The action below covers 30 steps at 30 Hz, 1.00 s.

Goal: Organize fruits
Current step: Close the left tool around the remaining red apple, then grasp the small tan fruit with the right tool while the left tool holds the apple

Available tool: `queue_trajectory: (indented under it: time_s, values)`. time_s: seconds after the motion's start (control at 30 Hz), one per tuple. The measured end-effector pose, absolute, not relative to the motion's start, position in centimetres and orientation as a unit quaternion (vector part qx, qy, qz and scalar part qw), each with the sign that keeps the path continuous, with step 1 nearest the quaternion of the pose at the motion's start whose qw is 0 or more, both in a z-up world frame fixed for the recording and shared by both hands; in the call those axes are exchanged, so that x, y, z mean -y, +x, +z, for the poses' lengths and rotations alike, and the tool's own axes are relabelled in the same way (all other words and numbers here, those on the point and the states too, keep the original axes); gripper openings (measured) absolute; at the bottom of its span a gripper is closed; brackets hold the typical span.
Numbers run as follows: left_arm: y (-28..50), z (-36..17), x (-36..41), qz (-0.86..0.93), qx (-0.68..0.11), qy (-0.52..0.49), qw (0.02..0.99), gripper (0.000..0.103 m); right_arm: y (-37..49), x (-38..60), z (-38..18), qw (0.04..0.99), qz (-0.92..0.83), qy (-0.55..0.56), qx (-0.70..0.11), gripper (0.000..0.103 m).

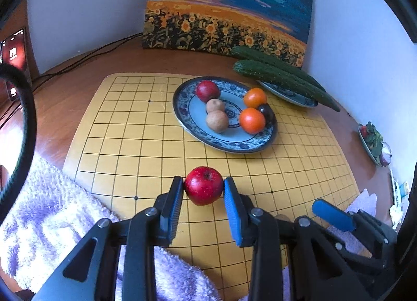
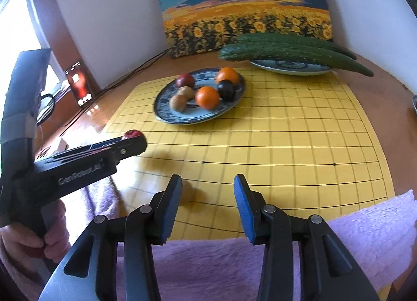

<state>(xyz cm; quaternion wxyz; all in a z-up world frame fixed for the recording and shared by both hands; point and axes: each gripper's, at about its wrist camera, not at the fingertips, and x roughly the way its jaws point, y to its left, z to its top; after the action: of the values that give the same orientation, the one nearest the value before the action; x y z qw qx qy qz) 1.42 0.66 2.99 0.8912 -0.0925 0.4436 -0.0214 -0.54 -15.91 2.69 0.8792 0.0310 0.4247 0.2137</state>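
Note:
My left gripper [image 1: 203,187] is shut on a red apple [image 1: 203,186], held above the yellow grid board [image 1: 130,124]. Beyond it lies a blue-patterned plate [image 1: 187,124] with a second red apple [image 1: 207,91], two oranges [image 1: 252,120], two brown fruits [image 1: 217,121] and a dark plum [image 1: 266,112]. In the right wrist view the left gripper [image 2: 135,139] comes in from the left with the red apple [image 2: 132,133] at its tip, short of the plate [image 2: 166,116]. My right gripper [image 2: 207,191] stands open over the board's near edge, nothing between its fingers.
Two cucumbers [image 1: 281,77] lie across a second plate [image 1: 292,96] at the back right, below a sunflower painting [image 1: 229,9] leaning on the wall. A purple fluffy towel [image 2: 208,262] covers the near edge. Cables [image 1: 86,56] and a lit phone [image 2: 81,85] are at the left. A dish of vegetables [image 1: 372,142] sits far right.

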Motion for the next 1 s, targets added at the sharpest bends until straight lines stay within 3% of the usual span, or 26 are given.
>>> queue_trajectory:
  time_s: [0.67,1.0]
  values:
    - [0.9,3.4,-1.0,-0.029,-0.441,-0.095,0.892,0.033,-1.5,14.3,1.6,0.874,0.222,0.008,-0.433,0.041]
    - [1.2,2.8,-0.9,-0.029,-0.448,-0.096,0.888,0.033,-1.5,14.2,1.2,0.872,0.228,0.004,-0.433,0.033]
